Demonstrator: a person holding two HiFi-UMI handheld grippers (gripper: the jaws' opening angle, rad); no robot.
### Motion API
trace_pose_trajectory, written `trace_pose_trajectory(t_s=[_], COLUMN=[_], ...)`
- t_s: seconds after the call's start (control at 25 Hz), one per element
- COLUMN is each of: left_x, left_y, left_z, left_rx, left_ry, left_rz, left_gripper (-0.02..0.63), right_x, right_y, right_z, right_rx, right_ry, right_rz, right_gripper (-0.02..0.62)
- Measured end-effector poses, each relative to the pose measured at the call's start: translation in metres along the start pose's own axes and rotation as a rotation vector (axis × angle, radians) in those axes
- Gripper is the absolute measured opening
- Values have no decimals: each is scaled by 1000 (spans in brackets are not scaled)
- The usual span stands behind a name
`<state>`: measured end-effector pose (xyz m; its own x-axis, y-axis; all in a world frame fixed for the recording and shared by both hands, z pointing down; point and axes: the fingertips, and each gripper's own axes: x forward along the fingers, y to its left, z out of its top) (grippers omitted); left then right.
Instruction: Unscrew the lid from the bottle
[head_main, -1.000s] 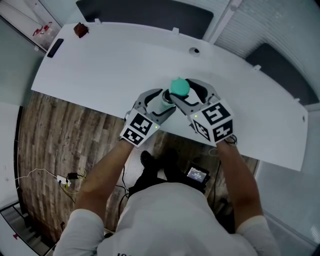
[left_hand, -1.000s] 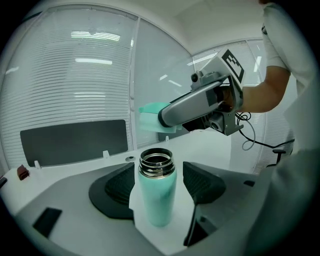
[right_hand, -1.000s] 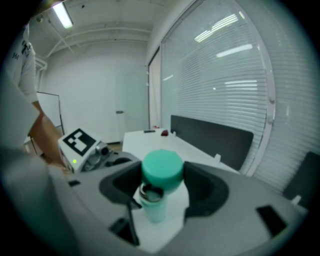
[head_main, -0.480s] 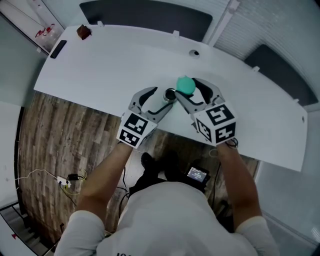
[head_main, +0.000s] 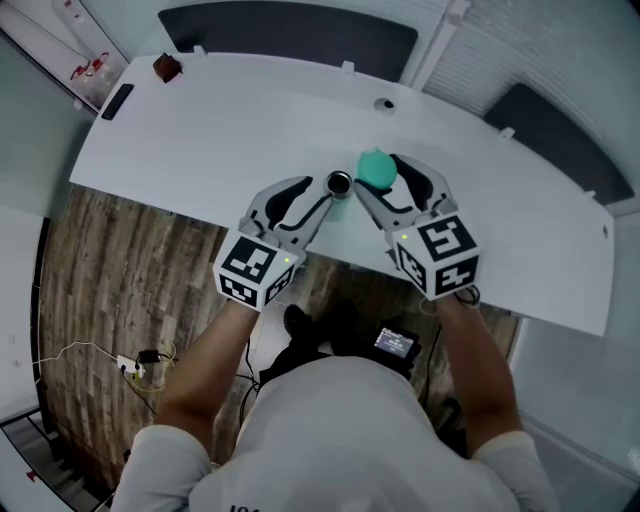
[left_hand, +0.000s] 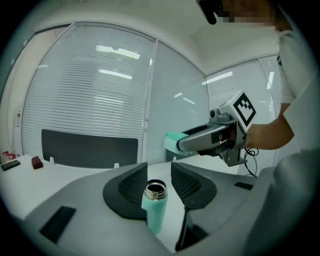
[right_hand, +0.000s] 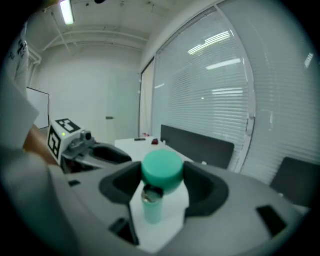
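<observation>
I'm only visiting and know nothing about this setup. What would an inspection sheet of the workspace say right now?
Surface: white table.
Job's things: bottle stands open on the table; teal lid is off.
Clutter: small dark red thing and black bar at the far left corner.
Grippers: right gripper shut on the lid; left gripper closing its jaws around the bottle, not yet pressing.
Cables: white cable on the floor.
Surroundings: wood floor, window blinds.
</observation>
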<state>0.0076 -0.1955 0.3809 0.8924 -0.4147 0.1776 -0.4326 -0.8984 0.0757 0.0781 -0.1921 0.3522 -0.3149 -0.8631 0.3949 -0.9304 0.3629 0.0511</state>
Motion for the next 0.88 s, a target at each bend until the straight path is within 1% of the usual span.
trace_pose_trajectory(t_s=[0.2,0.28,0.48,0.64,0.88], left_x=[-14,-19,-30,-42,-49], left_y=[-7,-10,-17,-23,-27], left_z=[14,17,19,15,9], left_rx=[-29,-39,-69,-119,-139], left_ry=[-39,-48,-62,-55,-35], left_rz=[0,-1,-3,0,11], left_gripper=[82,67,55,54,54], right_x=[-12,-17,-24,-33,-37], right_y=[3,6,14,16,20], right_z=[3,3,-1,-2,-10], right_rx=[11,15,28,85,116], right_ry=[-16,-19,-22,-32,-27], right_rz=[-15,-18,-19,-12,-19], right_gripper=[282,282,282,282,282])
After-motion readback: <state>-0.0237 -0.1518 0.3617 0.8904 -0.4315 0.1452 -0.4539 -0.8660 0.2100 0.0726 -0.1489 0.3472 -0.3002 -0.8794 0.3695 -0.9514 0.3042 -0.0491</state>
